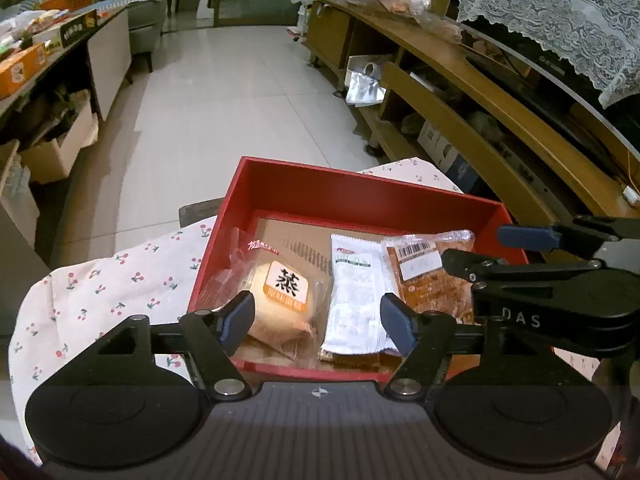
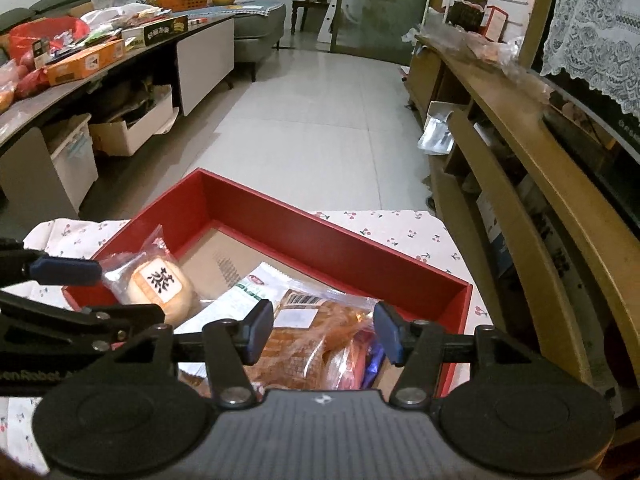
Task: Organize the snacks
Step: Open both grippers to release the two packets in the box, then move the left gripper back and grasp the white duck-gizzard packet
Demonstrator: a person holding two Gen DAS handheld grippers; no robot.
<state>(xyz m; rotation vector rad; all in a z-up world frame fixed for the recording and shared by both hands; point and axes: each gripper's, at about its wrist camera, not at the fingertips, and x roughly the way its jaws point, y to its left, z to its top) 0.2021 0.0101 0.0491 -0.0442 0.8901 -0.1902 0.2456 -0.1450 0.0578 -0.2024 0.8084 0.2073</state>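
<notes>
snacks lie in the red box at lower centre. left gripper spread wide over steamed bun and white packet; right gripper released above the orange pastry bag, its lower end hidden. cherry cloth underneath.

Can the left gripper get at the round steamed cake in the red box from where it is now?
Probably yes. The left gripper is open just above the steamed cake, nothing covers it, and the white packet lies beside it, not on it.
</notes>
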